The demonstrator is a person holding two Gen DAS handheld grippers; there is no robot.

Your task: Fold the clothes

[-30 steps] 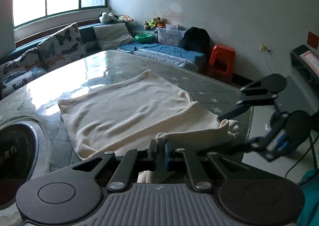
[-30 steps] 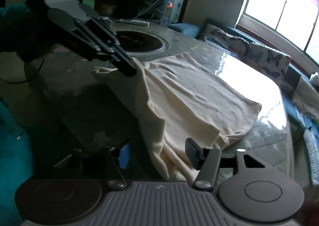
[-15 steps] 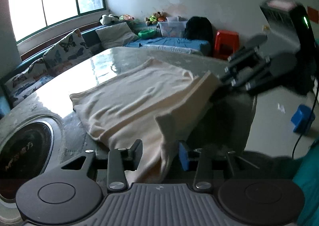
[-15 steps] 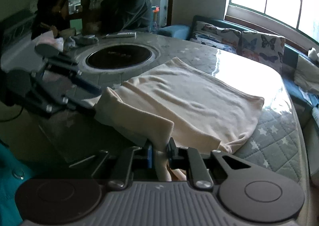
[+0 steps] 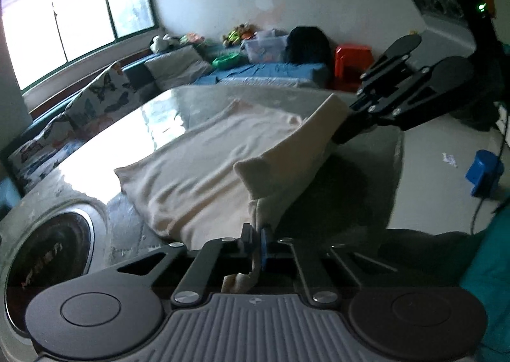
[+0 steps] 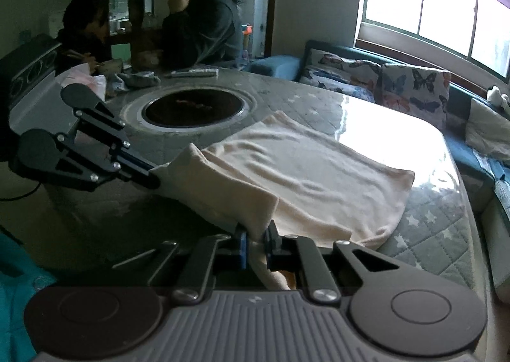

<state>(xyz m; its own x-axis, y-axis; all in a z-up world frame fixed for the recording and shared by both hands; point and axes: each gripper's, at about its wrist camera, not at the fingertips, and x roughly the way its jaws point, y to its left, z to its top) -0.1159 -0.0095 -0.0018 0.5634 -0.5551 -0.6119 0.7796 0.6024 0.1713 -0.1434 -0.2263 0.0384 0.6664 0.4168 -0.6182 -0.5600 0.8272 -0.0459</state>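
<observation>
A cream garment (image 5: pixel 216 151) is spread over the quilted tabletop (image 6: pixel 427 234), with its near edge lifted clear of the surface. The left tool (image 5: pixel 256 239) is seen pressed together on one near corner of the garment; cloth is bunched between its fingers and hangs below them. The right tool (image 6: pixel 255 242) is likewise pinched onto the other near corner, with fabric drawn up between the two pads. The lifted edge is held taut between the two tools, while the far part of the garment lies flat on the tabletop. A round dark recess (image 6: pixel 193 107) is set into the tabletop just beyond the garment's left side. Butterfly-print cushions (image 6: pixel 411 87) are lined along the bench under the window. Two people (image 6: pixel 197 24) are seated at the far end.
</observation>
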